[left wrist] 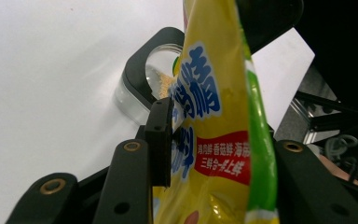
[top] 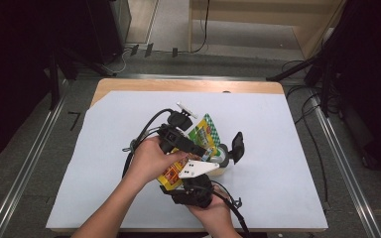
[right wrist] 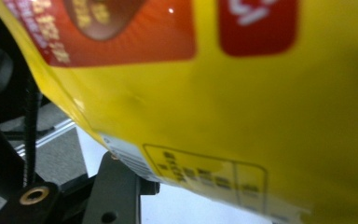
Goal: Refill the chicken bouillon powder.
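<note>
Left claw (left wrist: pixel 214 140): clamped on the yellow packet (left wrist: pixel 223 116), held over the jar (left wrist: pixel 161 81).
Right claw (top: pixel 194 171): under the packet; grip cannot be told.
Table (top: pixel 278 148): white.

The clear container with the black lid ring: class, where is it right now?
In the high view the clear container stands mid-table on the white sheet, right of the yellow seasoning bag tipped over its mouth.

The pouch (top: pixel 198 148) hangs tilted over the jar (top: pixel 220 157), which stands on the table (top: pixel 278 148).

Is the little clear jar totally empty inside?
No, the clear jar has pale yellow powder in it, just beyond the yellow packet.
</note>
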Action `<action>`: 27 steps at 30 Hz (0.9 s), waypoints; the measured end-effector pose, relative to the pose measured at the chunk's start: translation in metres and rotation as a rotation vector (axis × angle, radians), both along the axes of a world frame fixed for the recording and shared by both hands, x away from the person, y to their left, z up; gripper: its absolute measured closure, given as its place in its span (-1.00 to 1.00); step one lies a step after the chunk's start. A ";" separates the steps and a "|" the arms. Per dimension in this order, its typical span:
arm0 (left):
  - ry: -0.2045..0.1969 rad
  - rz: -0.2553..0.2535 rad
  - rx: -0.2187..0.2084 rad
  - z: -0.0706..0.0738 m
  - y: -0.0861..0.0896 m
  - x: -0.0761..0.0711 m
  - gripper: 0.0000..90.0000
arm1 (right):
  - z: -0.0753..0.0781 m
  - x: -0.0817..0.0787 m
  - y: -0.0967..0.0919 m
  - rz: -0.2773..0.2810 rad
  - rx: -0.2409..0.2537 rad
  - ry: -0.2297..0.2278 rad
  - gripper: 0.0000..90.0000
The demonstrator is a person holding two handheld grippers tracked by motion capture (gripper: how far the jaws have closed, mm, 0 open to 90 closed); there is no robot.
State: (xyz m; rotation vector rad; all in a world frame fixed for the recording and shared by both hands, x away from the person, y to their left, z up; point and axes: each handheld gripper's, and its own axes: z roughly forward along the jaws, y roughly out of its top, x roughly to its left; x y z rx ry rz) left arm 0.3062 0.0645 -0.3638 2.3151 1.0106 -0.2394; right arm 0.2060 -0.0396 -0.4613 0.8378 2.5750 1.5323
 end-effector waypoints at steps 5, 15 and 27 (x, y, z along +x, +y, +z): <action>-0.007 0.004 0.017 -0.001 -0.001 0.000 0.48 | -0.001 -0.001 0.003 -0.008 -0.029 -0.013 0.26; -0.007 -0.017 -0.015 0.001 0.001 0.000 0.47 | 0.003 0.000 -0.002 0.000 0.028 0.021 0.39; -0.016 -0.025 -0.028 0.003 0.003 0.000 0.43 | 0.005 0.007 -0.011 0.001 0.128 0.097 0.41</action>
